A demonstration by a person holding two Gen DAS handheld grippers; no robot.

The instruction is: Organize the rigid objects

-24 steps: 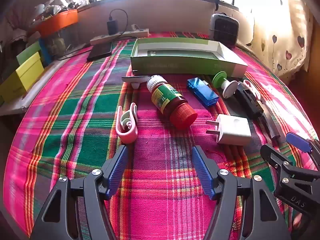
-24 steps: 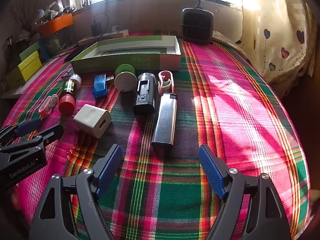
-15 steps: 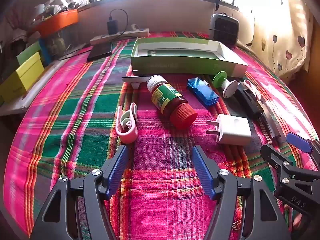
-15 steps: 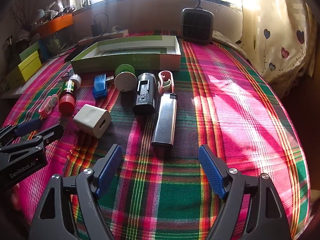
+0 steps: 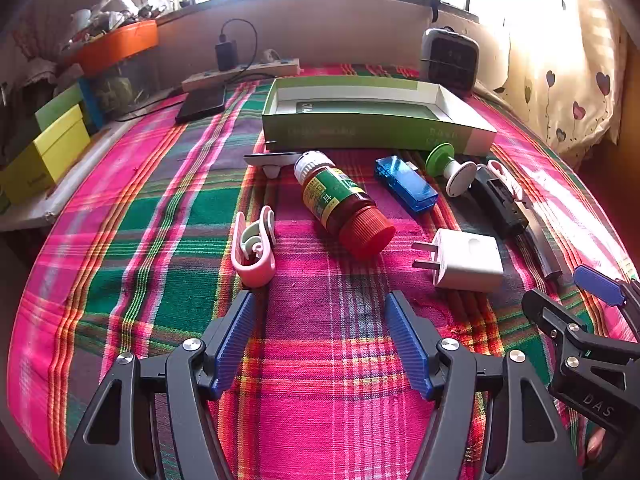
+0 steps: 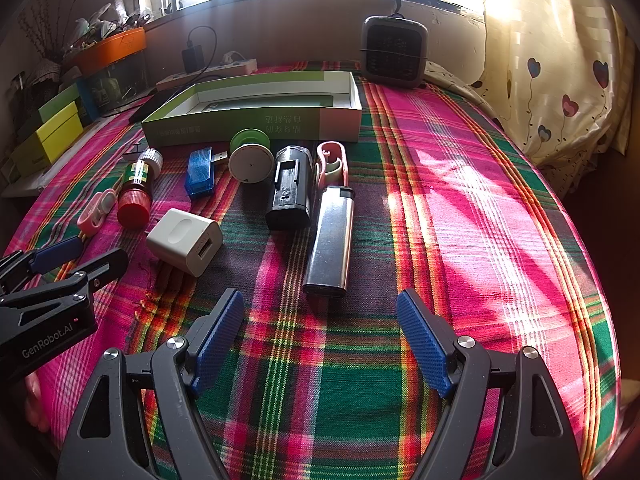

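1. Nothing has changed across the last moments: both views match the earlier ones, so sorting has not begun.
2. The left gripper (image 5: 320, 308), at the bottom of its frame, has jaws wide apart and empty, above plaid cloth (image 5: 328, 420).
3. The right gripper (image 6: 320, 312), likewise spread and empty, sits below a silver lighter (image 6: 330, 240).
4. Mid-frame lie a red-capped bottle (image 5: 342, 204), pink clip (image 5: 254, 248) and white charger (image 5: 466, 260); the green box (image 5: 372, 132) behind appears empty, though its floor is partly hidden.
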